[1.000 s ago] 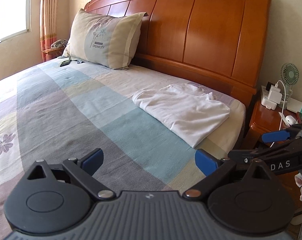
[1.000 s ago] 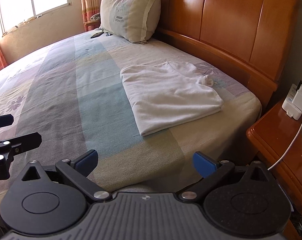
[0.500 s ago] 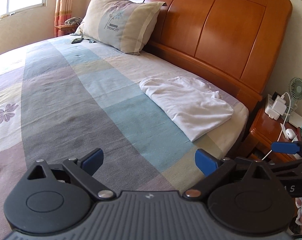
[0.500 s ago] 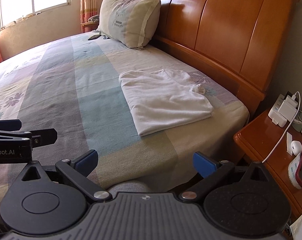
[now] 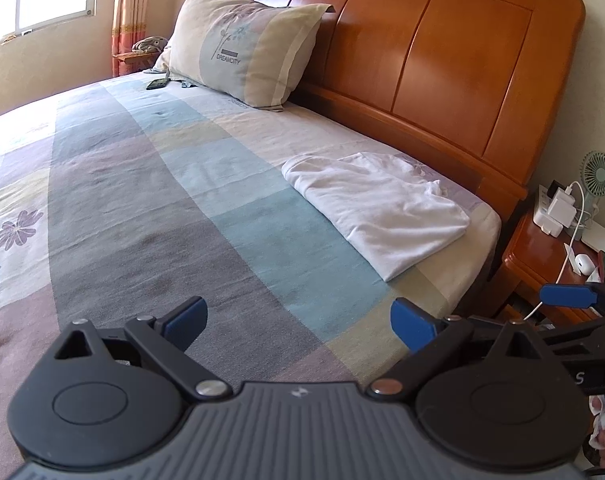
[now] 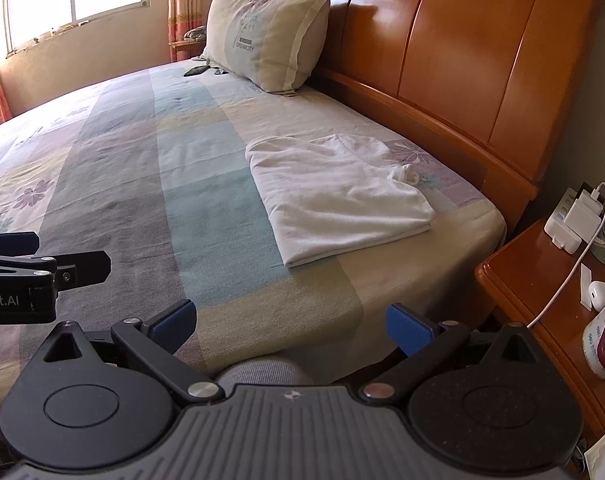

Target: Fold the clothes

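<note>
L gripper (image 5: 298, 322): jaws spread wide, blue pads (image 5: 188, 314) well apart, nothing between them, held level. R gripper (image 6: 290, 322): same, jaws wide, blue pads (image 6: 408, 326) empty. The two sit side by side, near each other; each shows at edge of the other's view.

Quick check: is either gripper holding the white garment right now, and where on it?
Neither. The left gripper and right gripper are both open and empty; the folded white garment lies untouched on the bed.
</note>
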`<state>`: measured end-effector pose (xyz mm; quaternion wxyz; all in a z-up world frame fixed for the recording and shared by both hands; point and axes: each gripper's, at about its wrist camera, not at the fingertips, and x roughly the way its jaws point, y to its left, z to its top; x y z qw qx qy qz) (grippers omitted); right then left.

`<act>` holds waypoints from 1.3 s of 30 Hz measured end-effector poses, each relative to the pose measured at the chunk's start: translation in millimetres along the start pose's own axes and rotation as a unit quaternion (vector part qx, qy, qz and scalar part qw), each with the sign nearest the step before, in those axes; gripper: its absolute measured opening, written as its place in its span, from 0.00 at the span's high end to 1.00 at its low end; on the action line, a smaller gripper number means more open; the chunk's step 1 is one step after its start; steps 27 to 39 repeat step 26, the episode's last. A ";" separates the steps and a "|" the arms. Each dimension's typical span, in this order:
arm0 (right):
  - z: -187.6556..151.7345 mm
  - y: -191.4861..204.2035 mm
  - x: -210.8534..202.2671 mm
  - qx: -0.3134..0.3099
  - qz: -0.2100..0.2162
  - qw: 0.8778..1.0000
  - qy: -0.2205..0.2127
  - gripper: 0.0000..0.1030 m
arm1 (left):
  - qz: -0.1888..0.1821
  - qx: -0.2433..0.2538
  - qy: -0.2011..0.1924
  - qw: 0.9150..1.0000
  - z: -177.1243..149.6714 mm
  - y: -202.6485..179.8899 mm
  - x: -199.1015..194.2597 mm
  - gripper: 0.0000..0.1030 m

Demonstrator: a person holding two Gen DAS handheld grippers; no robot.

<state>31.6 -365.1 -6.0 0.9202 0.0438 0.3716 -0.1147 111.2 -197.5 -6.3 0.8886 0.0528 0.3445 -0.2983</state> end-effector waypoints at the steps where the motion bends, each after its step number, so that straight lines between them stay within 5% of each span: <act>1: 0.1 -0.7 0.2 0.001 0.000 1.000 0.000 0.00 | 0.000 0.000 0.000 1.000 0.1 -0.6 0.1 0.05; 39: -0.3 -3.1 2.4 -0.001 -0.001 1.000 0.002 0.00 | -0.004 0.008 0.000 1.000 -0.4 -6.4 1.8 0.05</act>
